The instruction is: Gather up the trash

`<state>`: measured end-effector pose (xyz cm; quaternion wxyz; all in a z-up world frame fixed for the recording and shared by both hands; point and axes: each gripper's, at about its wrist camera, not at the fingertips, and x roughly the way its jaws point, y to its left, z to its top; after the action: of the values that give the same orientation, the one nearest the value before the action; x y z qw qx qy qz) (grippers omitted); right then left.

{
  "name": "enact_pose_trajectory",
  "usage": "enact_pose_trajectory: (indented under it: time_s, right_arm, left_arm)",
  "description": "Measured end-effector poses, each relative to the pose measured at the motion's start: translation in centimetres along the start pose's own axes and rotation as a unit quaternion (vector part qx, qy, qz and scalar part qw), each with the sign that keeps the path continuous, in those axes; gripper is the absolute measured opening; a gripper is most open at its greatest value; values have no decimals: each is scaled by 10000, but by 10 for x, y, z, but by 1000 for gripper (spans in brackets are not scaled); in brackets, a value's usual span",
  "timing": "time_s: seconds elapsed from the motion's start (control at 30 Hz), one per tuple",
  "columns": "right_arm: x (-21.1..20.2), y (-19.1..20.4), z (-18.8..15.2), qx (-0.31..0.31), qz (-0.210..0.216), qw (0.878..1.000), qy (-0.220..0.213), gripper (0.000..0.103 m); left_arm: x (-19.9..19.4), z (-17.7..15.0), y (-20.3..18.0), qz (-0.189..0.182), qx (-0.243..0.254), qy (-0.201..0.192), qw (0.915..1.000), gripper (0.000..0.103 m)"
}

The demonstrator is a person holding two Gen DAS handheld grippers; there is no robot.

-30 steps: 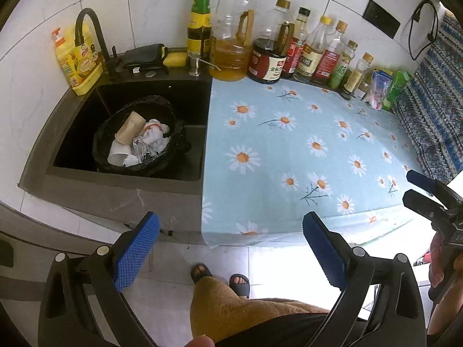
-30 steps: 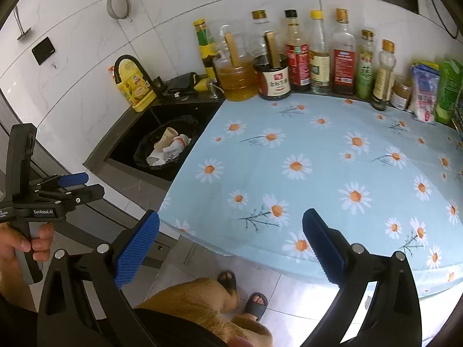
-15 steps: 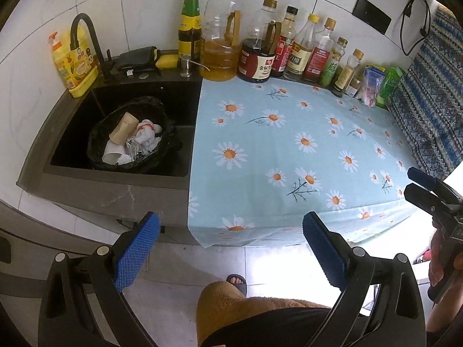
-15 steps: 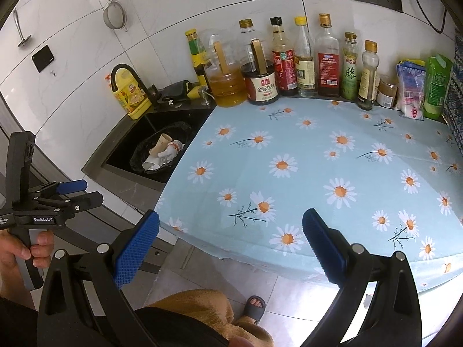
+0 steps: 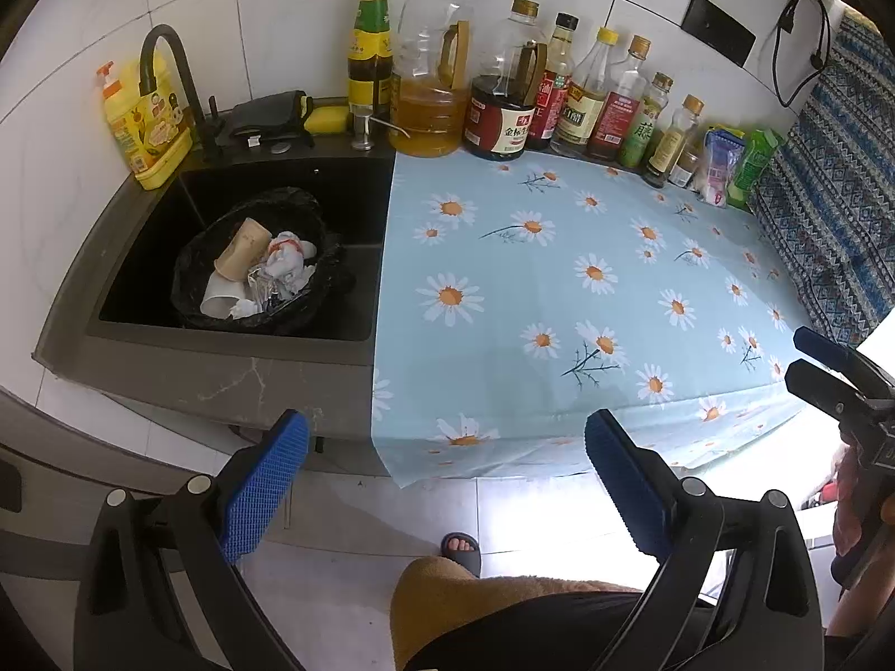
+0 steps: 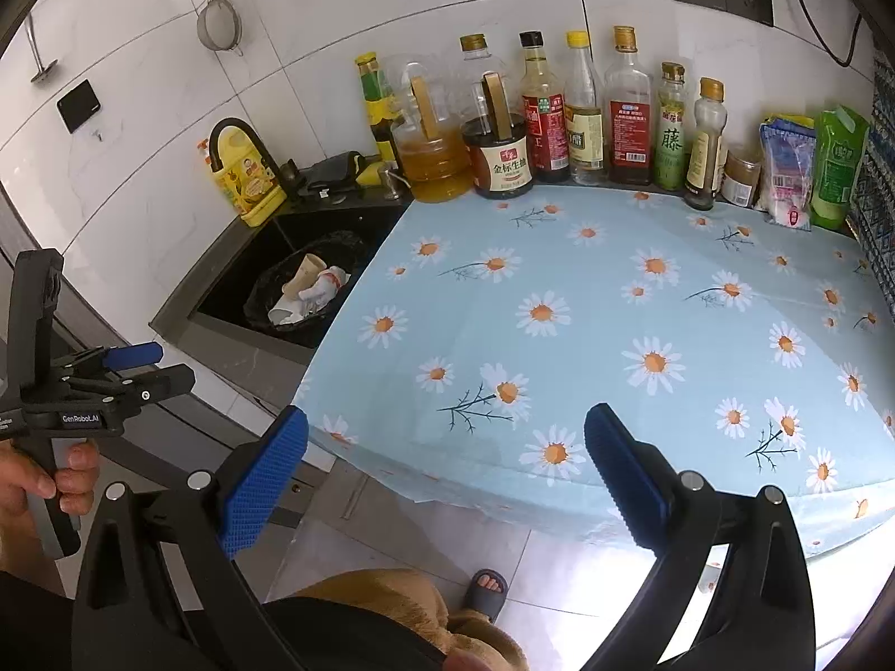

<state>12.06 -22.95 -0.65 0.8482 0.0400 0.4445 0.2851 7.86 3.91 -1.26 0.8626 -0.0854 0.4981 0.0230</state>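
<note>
**Both tongs held back from the counter, trash gathered in the sink bin**

Nearest you, at the bottom of each wrist view: your legs and a sandalled foot (image 5: 461, 551) on the tiled floor. You stand back from the counter edge, both tools raised, nothing in reach of either.

Left gripper (image 5: 446, 483): blue pads spread wide apart, nothing between them, touching nothing. It points over the front edge of the counter, lower centre of its own view. In the right wrist view it shows at the left edge, and there the gap cannot be judged.

Right gripper (image 6: 446, 482): pads likewise wide apart, empty, hanging off the near hem of the daisy cloth (image 6: 643, 307). The spread reads as a rest posture, not an approach.

Mid frame: the cloth covers the counter right of the sink (image 5: 140, 235). No loose scrap shows on it in either view.

Left of centre, left wrist view: the black-lined bin (image 5: 193, 257) sits inside the sink. The trash (image 5: 263, 268) lies in it: a tan paper cup, white crumpled paper, a clear wrapper. Likely placed there so the bag catches everything in one spot.

Far edge, top of frame: oil and sauce bottles (image 5: 503, 89) ranged along the tiled wall, yellow detergent jug (image 5: 148, 123) by the faucet at upper left.

Judgement: collection looks about done.
</note>
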Motion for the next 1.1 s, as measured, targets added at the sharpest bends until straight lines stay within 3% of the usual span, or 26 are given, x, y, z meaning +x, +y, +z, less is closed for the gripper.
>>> enact_pose_trajectory:
  time_s: [1.1]
  right_arm:
    - [2, 3, -3, 18, -69, 10000, 67, 98]
  left_arm:
    - [1, -2, 5, -7, 63, 3, 10000, 96]
